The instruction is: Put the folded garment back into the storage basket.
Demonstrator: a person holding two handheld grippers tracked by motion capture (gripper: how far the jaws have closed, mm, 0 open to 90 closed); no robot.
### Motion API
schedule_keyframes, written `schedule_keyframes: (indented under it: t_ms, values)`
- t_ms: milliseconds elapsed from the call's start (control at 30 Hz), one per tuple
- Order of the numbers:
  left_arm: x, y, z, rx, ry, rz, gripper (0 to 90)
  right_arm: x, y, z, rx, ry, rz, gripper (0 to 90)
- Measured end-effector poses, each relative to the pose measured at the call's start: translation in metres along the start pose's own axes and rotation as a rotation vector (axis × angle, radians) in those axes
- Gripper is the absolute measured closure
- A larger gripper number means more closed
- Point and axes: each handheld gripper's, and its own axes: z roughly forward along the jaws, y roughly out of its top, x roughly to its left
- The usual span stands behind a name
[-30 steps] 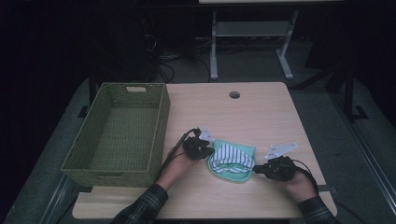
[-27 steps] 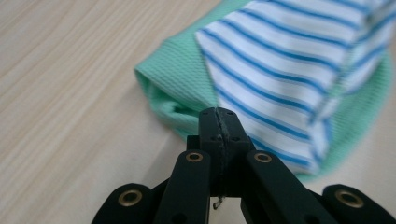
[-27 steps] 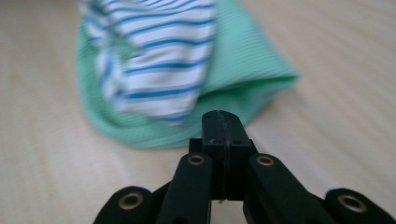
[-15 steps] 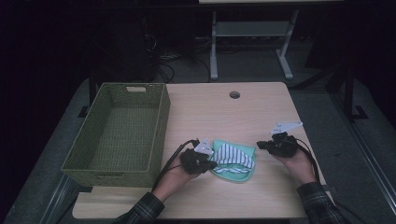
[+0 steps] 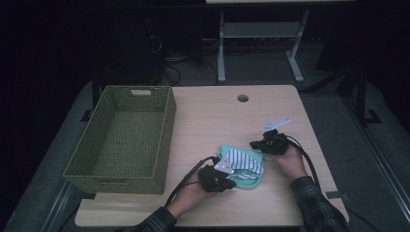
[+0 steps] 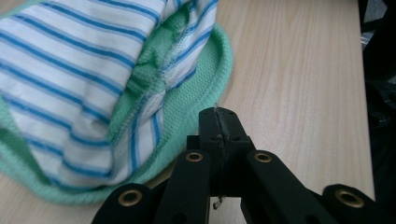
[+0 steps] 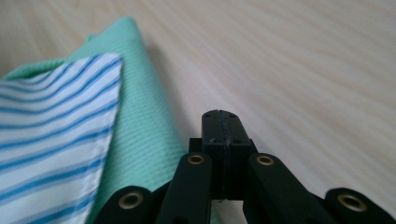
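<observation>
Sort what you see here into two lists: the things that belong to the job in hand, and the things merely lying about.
Belonging to the job:
- folded green and blue-striped cloth
- left gripper, jaws shut, at the cloth's edge
- right gripper, jaws shut, beside the cloth
- probably the woven basket, standing empty

Lying about:
- cables on the floor
- metal stand behind the table
</observation>
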Motion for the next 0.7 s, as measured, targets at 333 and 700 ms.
schedule_keyframes:
  t_ms: [333, 700]
  values:
    - [0.011, -0.004, -0.003, -0.006, 0.052, -0.027, 89.5, 0.017, -0.018, -0.010, 0.046, 0.041, -0.030, 90.0]
    - [0.036, -0.012, -0.018, 0.007, 0.156, -0.055, 89.5, 0.046, -0.038, -0.028, 0.044, 0.093, -0.067, 90.0]
